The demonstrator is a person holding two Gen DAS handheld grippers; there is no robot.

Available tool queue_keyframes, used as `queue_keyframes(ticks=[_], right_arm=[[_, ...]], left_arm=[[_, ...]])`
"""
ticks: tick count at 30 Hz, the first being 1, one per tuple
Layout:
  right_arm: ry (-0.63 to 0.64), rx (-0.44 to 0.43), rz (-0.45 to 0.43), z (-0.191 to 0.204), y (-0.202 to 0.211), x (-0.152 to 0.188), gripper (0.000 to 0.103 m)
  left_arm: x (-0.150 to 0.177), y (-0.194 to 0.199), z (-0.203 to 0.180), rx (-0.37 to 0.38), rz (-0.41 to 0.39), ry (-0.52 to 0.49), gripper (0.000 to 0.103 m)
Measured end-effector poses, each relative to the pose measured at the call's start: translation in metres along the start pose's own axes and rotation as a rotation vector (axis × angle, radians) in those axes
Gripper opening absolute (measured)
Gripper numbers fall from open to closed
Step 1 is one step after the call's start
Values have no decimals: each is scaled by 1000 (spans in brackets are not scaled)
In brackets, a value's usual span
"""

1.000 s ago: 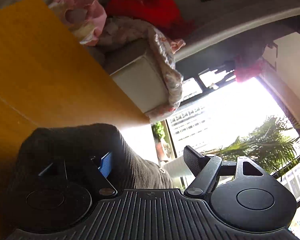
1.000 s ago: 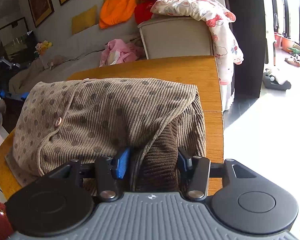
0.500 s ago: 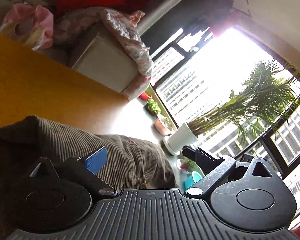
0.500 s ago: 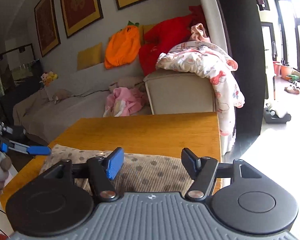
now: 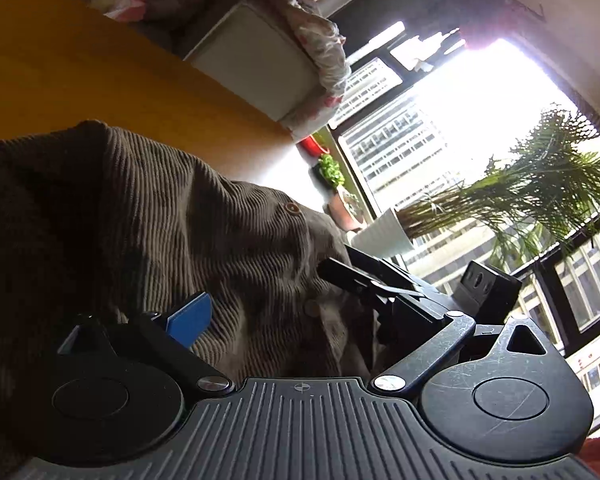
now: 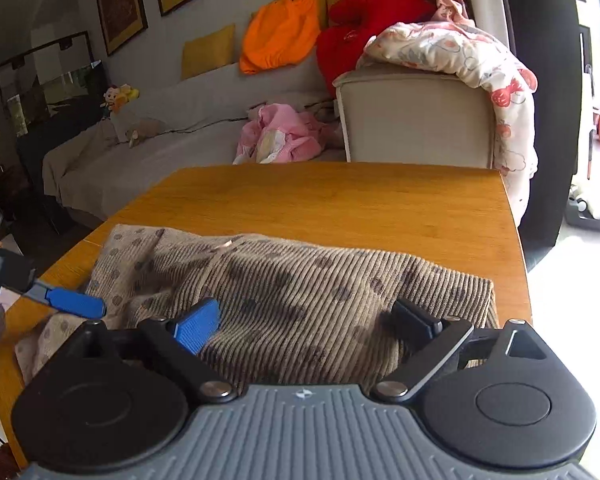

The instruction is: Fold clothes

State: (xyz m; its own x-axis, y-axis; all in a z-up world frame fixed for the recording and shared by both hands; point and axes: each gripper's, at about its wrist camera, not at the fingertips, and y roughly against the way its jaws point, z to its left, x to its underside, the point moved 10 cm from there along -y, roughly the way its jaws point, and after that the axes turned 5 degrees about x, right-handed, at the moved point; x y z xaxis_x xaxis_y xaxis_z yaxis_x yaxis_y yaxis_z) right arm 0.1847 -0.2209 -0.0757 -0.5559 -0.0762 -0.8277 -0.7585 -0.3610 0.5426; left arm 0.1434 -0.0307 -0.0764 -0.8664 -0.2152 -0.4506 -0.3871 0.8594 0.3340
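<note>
While the brown corduroy garment lies in a folded heap on the near half of the wooden tabletop, the right gripper sits low at its near edge with its jaws wide apart, the blue-padded finger and the black finger both resting against or just above the ribbed, dotted cloth with nothing pinched between them. At the near left edge of the right wrist view, the left gripper reaches in from the side, its blue tip close to the left end of the garment; whether it touches the cloth there cannot be told. From the left wrist view, the left gripper also has its jaws apart, the blue pad pressed close to the dark corduroy, which rises in front of it and shows a small round button. Just beyond its black finger, the other gripper's black fingers show, near the right end of the cloth. Behind the tabletop stand a beige armchair draped with a floral blanket, and a grey sofa carrying pink clothes, an orange cushion and a red one. A potted palm stands by the bright window.
</note>
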Motion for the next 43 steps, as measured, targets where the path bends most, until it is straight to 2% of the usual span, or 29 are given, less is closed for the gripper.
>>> queue_keyframes(ticks=[2, 3, 6, 7, 11, 16, 20, 21, 23, 25, 26, 29, 31, 33, 36, 38, 40, 43], right_arm=[[8, 55, -43, -16, 7, -14, 99], [14, 96, -52, -25, 6, -20, 99], [39, 221, -32, -55, -7, -27, 100], [38, 232, -25, -58, -7, -22, 100], [35, 277, 3, -69, -7, -4, 100], [60, 333, 22, -72, -1, 17, 100], [139, 224, 43, -25, 19, 35, 100], [145, 140, 67, -5, 22, 41, 100], [177, 3, 106, 28, 27, 53, 101], [252, -13, 71, 45, 35, 48, 101], [281, -20, 50, 52, 39, 44, 103], [205, -15, -49, 41, 49, 6, 103], [161, 30, -91, 26, 42, -16, 103], [156, 107, -98, 14, 19, -29, 103], [221, 154, -10, 20, -17, -10, 103], [276, 189, 55, 27, -38, 8, 103], [295, 255, 19, 33, -37, 15, 103], [278, 276, 48, 36, -35, 17, 103]], left_arm=[[17, 2, -10, 77, 47, 50, 103], [23, 0, -11, 92, 66, 67, 103], [30, -15, 8, 34, 94, 79, 103], [29, -18, 11, 33, 93, 76, 103], [2, -31, 22, -40, 76, 22, 103], [-56, -45, 43, -106, 34, -2, 103], [-104, -53, 60, -213, -31, -74, 103], [-114, -54, 64, -238, -45, -88, 103], [-125, -49, 64, -248, -69, -94, 103], [-132, -39, 61, -239, -92, -91, 103], [-132, -33, 55, -219, -101, -94, 103], [-110, -14, 21, -95, -90, -129, 103], [-89, -16, 4, -41, -61, -141, 103], [-64, -22, 0, -34, -18, -138, 103], [-38, -37, 13, -86, 43, -147, 103], [-34, -41, 20, -113, 49, -184, 103], [-36, -41, 22, -131, 49, -186, 103], [-51, -47, 29, -193, 39, -202, 103]])
